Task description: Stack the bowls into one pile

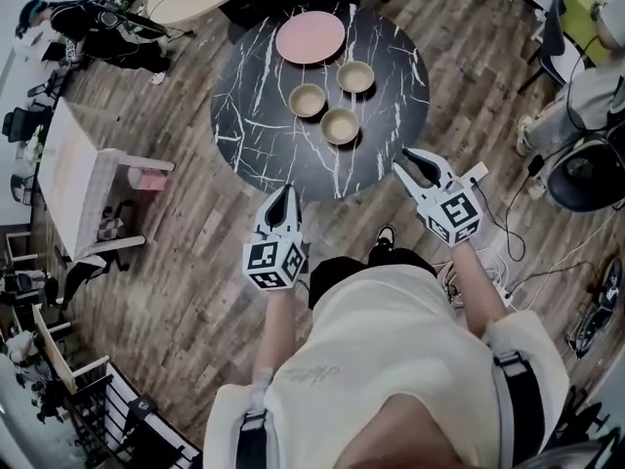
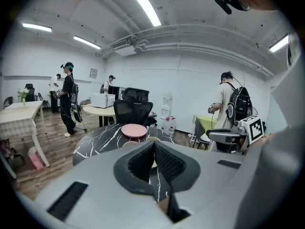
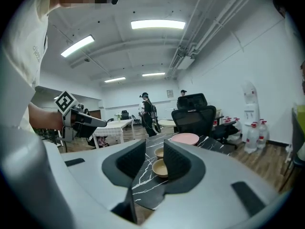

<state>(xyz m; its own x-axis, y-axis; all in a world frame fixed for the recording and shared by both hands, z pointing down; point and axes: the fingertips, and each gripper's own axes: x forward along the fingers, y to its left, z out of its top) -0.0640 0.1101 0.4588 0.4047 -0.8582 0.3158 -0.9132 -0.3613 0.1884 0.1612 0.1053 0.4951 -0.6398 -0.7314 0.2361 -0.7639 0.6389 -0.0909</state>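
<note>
Approach phase: three bowls (image 1: 340, 125) lie unstacked, none picked up yet.
They sit apart from one another on the black marbled tabletop (image 1: 264, 115), near a pink plate (image 1: 310, 37). The right hand-held gripper (image 1: 402, 160) hangs short of the edge, jaws apart and empty. The left hand-held gripper (image 1: 284, 193) has its jaws together on nothing. Next move, I'd say: reach in, pinch the nearest bowl's rim, then nest it in a neighbour. No readable writing, only square markers on the gripper cubes, and the shirt print is too faint.

Left gripper (image 1: 285, 193) jaws meet; right gripper (image 1: 401, 160) jaws stand apart.
</note>
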